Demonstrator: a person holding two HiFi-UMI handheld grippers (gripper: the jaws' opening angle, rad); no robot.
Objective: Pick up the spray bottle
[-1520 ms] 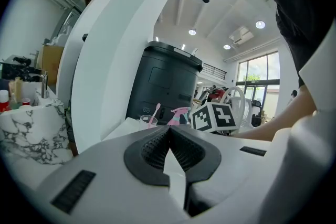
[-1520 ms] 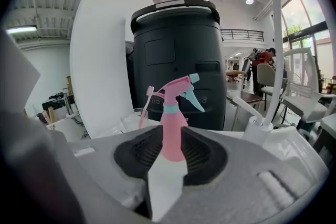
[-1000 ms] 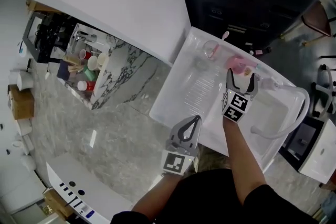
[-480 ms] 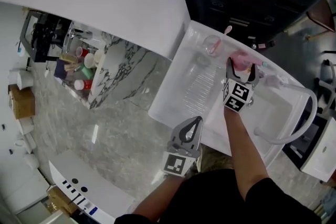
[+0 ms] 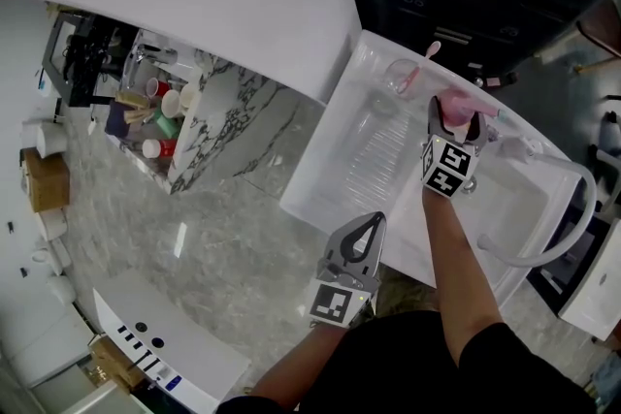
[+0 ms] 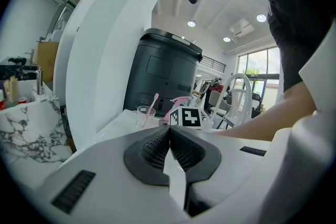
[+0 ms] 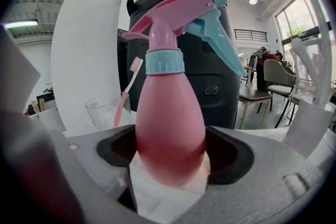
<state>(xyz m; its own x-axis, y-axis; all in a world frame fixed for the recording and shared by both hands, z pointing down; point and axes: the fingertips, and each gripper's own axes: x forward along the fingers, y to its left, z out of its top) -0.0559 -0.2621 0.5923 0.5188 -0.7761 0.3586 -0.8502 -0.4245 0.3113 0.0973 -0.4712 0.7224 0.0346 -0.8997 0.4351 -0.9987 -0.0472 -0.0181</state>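
A pink spray bottle (image 7: pixel 169 123) with a pale blue collar and trigger stands upright on the white washstand (image 5: pixel 330 172). In the head view the spray bottle (image 5: pixel 453 101) is at the far right of the stand top. My right gripper (image 5: pixel 456 115) reaches over the stand, and the bottle's belly sits between its two dark pads (image 7: pixel 116 150). Its jaws are closing, and a thin gap still shows at each side. My left gripper (image 5: pixel 370 224) hangs at the stand's near edge, shut and empty, with its pads (image 6: pixel 157 148) pressed together.
A clear cup (image 5: pixel 400 74) with a pink toothbrush stands just left of the bottle. A curved white faucet (image 5: pixel 555 230) arches over the basin at the right. A black bin (image 7: pixel 212 68) stands behind the stand. A marble counter (image 5: pixel 209 126) with cups is at the left.
My right gripper has moved forward and down over the washstand until the spray bottle stands between its jaws. The left gripper has stayed at the near edge.
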